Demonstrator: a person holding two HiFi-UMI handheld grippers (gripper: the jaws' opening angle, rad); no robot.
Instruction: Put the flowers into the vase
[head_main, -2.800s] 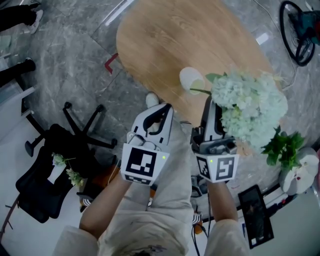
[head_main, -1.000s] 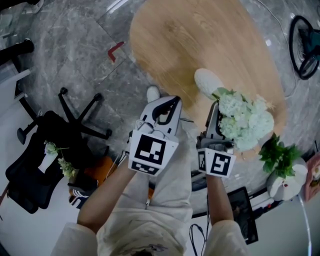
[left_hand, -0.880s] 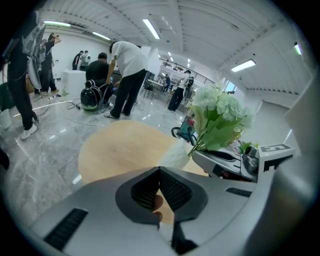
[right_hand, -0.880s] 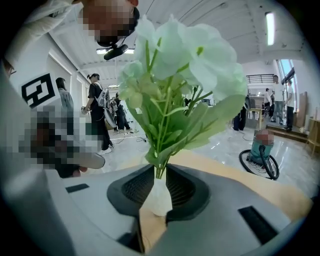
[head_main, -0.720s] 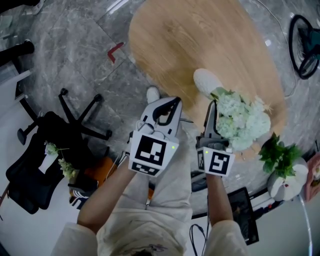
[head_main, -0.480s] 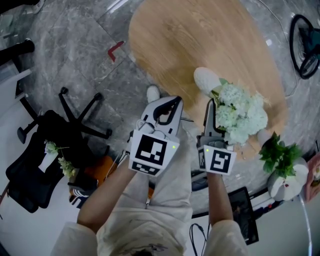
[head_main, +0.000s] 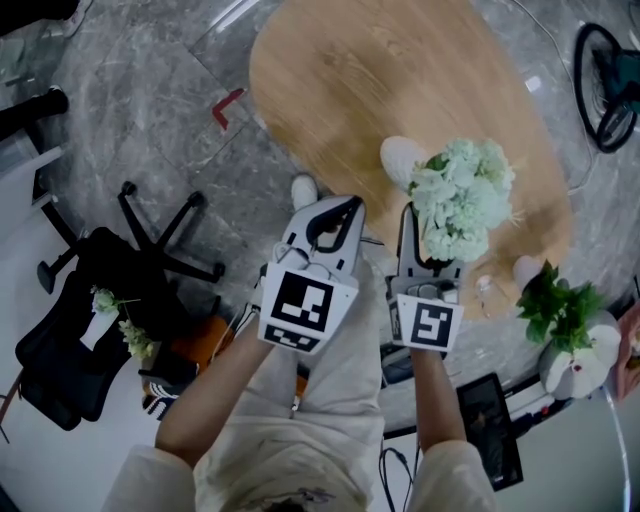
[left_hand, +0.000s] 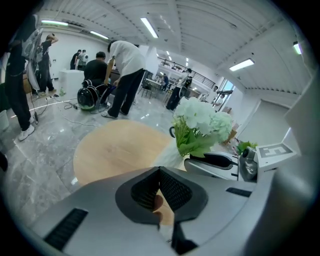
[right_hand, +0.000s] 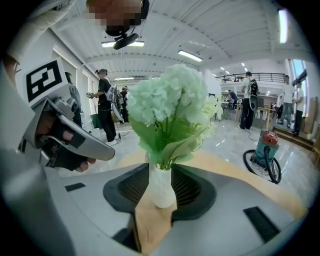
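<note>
Inside white vase (right_hand: 162, 187), pale flowers (right_hand: 172, 100)

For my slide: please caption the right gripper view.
White flowers stand in the white vase on the wooden table, between the right gripper's jaws, which have just been opening.

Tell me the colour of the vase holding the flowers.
The vase is white, seen best in the right gripper view.
</note>
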